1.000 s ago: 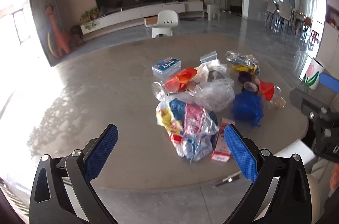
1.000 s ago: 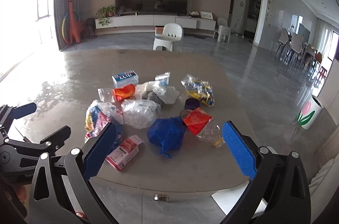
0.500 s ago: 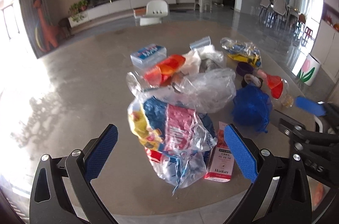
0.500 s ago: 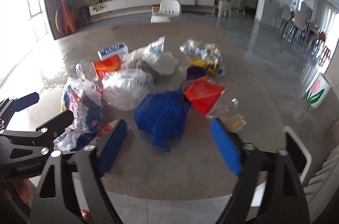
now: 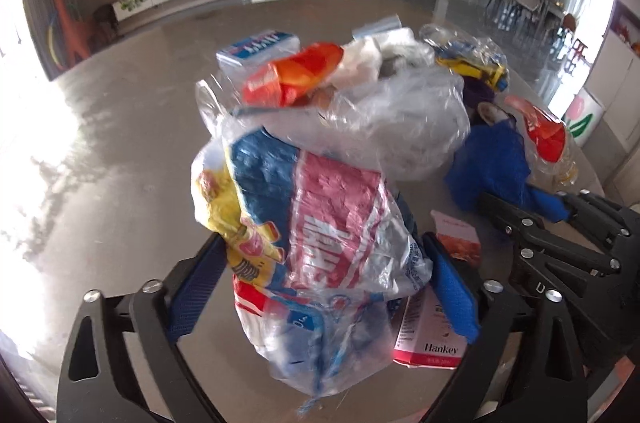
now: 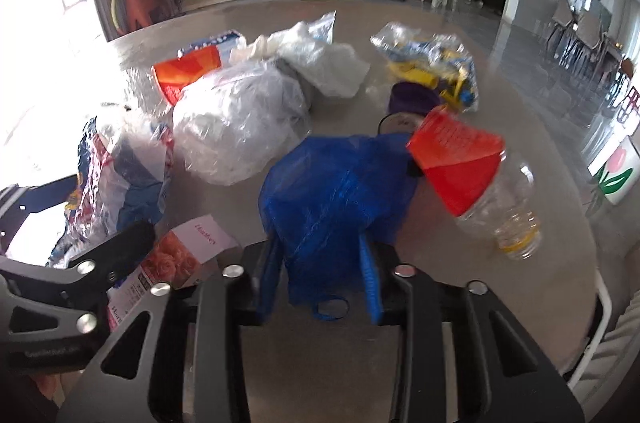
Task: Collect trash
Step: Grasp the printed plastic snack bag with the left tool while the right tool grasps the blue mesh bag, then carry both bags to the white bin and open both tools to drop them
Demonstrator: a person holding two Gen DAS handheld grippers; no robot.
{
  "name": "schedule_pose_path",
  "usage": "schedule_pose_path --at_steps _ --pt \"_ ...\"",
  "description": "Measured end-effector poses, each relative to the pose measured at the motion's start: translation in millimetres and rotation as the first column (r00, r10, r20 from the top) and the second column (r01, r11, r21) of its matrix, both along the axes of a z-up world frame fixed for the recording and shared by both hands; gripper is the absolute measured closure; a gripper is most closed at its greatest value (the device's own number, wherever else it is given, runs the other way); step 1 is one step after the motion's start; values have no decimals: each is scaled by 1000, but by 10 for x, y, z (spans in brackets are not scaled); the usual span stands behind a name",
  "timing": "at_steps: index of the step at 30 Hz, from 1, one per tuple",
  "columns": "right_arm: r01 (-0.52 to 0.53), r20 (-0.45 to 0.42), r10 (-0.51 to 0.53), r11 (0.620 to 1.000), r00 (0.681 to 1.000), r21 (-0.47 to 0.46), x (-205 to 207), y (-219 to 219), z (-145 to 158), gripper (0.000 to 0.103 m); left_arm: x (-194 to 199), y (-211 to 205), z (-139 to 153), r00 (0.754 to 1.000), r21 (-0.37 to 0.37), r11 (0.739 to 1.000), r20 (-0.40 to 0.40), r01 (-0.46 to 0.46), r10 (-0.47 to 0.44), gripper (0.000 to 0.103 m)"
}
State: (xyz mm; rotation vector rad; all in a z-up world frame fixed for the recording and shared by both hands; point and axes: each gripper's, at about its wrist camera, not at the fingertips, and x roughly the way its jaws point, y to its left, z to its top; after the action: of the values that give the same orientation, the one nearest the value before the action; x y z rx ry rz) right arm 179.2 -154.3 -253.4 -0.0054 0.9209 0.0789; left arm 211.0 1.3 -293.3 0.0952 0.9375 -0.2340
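Right, left wrist view first. My left claw (image 5: 324, 287) sits w/ its blue pads apart on either side of the printed plastic bag (image 5: 316, 231), the crinkled clear one w/ blue, pink and yellow print. Pads look to be just touching the film, not yet squeezing it, so I call the claw apart. The bag is at the near edge of the table (image 5: 120, 151), the closest piece of the heap, which is why I go for it first. The Hankey carton (image 5: 432, 327) lies flat just beside it on the right, partly behind my right-hand pad. Behind the bag: the clear bag (image 5: 392, 127), an orange wrapper (image 5: 296, 75), a blue-white pack (image 5: 258, 49).

Now right wrist view. My right claw (image 6: 320, 275) is closed in on the blue net bag (image 6: 336, 199), pads pressed into its lower bunched part w/ a loop hanging below. I judge it clamped; the mesh is soft, so pinching the gathered end gives the firmest hold. It's near the table's near edge, touching the plastic bottle (image 6: 492, 191) w/ the red label, which lies tilted on its right. Yellow-blue wrapper (image 6: 440, 71) and purple cup (image 6: 412, 99) sit farther back. No bin in view, so can't tell where the trash goes.
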Motion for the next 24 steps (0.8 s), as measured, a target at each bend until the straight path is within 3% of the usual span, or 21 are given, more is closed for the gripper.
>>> schedule_pose_path --at_steps 3,7,14,24 --pt "-12 12 12 1000 1000 24 -29 -1 -4 93 -12 38 -22 1000 -65 998 -2 11 -11 35" --pt "-16 12 15 999 1000 47 -71 -18 26 96 -56 32 49 999 -91 995 17 44 -43 56" --pt "-36 97 30 998 995 58 -272 39 355 96 -188 202 411 996 -134 990 87 37 -25 59" --pt "-44 189 30 996 982 74 -508 3 816 96 -367 88 909 979 -113 991 196 73 -49 59"
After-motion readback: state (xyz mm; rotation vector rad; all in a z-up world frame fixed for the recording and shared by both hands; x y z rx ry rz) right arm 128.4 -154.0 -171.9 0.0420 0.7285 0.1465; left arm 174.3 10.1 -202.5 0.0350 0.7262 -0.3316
